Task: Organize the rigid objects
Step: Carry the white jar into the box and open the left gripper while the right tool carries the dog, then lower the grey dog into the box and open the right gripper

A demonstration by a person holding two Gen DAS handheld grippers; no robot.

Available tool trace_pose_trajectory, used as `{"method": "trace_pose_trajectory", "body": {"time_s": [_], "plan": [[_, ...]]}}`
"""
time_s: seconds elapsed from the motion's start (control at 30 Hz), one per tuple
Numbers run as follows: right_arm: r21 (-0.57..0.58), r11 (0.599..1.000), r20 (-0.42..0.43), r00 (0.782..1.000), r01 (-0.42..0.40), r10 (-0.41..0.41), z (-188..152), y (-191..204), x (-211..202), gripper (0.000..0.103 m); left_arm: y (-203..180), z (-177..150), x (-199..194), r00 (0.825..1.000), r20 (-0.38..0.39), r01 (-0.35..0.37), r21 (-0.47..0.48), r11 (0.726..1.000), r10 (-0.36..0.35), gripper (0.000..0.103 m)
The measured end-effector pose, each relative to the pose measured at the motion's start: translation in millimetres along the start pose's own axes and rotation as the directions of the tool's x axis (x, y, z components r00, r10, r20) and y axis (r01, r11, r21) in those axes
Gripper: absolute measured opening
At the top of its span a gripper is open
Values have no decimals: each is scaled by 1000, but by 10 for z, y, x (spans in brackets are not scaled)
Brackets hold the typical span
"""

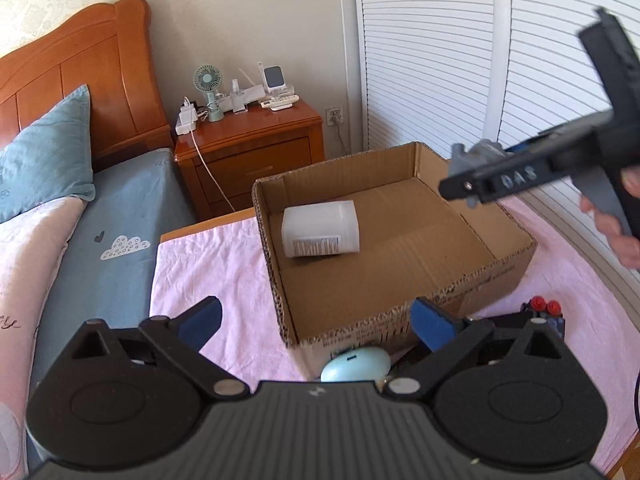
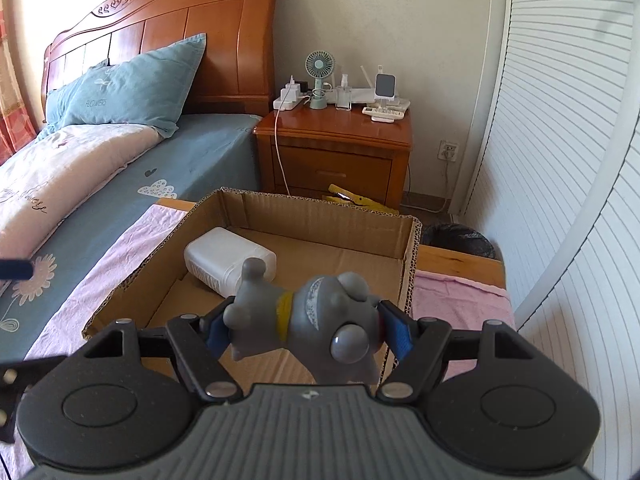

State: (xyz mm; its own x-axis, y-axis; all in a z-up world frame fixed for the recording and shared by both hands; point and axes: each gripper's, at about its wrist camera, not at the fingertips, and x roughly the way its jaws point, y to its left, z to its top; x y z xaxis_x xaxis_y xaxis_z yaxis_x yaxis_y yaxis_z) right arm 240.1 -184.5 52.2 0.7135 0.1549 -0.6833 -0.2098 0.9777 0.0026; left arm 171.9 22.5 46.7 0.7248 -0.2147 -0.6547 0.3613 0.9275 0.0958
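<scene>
An open cardboard box [image 1: 400,248] stands on a table draped in pink cloth [image 1: 208,264]. A white plastic container [image 1: 320,230] lies on its side in the box's far left corner. My left gripper [image 1: 318,322] hangs open over the box's near wall with nothing between its fingers. A pale blue egg-shaped object [image 1: 356,364] lies just below, against the box. My right gripper [image 2: 306,328] is shut on a grey toy figure [image 2: 304,316] with a yellow collar, above the near end of the box [image 2: 320,220]. The white container [image 2: 228,264] is beyond it. A hand holds that gripper [image 1: 472,176] at the box's right.
A dark toy with red knobs [image 1: 544,312] sits right of the box. A bed with a blue pillow [image 2: 124,84] is on the left. A wooden bedside cabinet [image 2: 336,148] holding a fan and chargers stands behind, with a black bin [image 2: 456,236] and white louvred doors [image 2: 560,160] on the right.
</scene>
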Motion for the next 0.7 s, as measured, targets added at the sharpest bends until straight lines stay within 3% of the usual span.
{"method": "trace_pose_trajectory", "body": {"time_s": [0.3,0.4,0.7], "plan": [[-3,997,-52,996,79,-79,369,70,595,79,-24,-349,-169,1000,21,-23,12,1000,23,100],[8,995,-64,993,97,-96,431,67,700,101,-10,-415,-177,1000,8,-2,1,1000,2,100],[13,996,-33,995,94,-93,259,91,330,103,-128,-560,-126,999,-29,18,24,1000,-17,100]]}}
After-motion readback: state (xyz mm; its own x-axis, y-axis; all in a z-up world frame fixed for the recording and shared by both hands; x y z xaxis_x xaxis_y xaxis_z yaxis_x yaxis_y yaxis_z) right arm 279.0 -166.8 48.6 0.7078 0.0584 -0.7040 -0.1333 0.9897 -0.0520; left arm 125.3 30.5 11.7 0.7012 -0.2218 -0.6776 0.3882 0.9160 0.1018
